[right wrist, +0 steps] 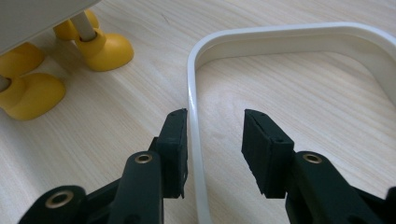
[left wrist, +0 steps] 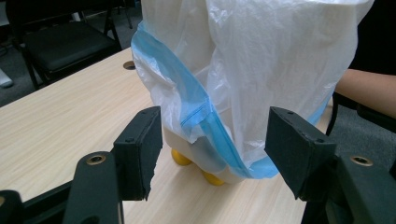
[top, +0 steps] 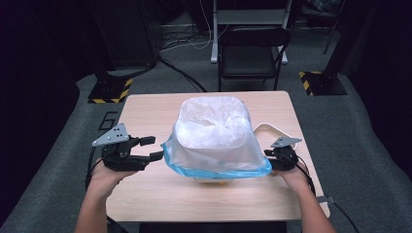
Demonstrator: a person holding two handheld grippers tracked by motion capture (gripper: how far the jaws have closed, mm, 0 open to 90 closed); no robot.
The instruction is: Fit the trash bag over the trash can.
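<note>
A white bin stands mid-table on yellow feet, draped in a white plastic bag with a blue hem. My left gripper is open just left of the bag's lower edge, and in the left gripper view the hem hangs ahead of its open jaws without touching them. My right gripper is at the bag's right side, low over the table. It is open, with one side of a white plastic ring running between its jaws, close against the left one.
The light wooden table has bare surface in front of and behind the bin. The ring lies flat to the right of the bin. A black chair stands beyond the far edge. A forearm shows past the bag.
</note>
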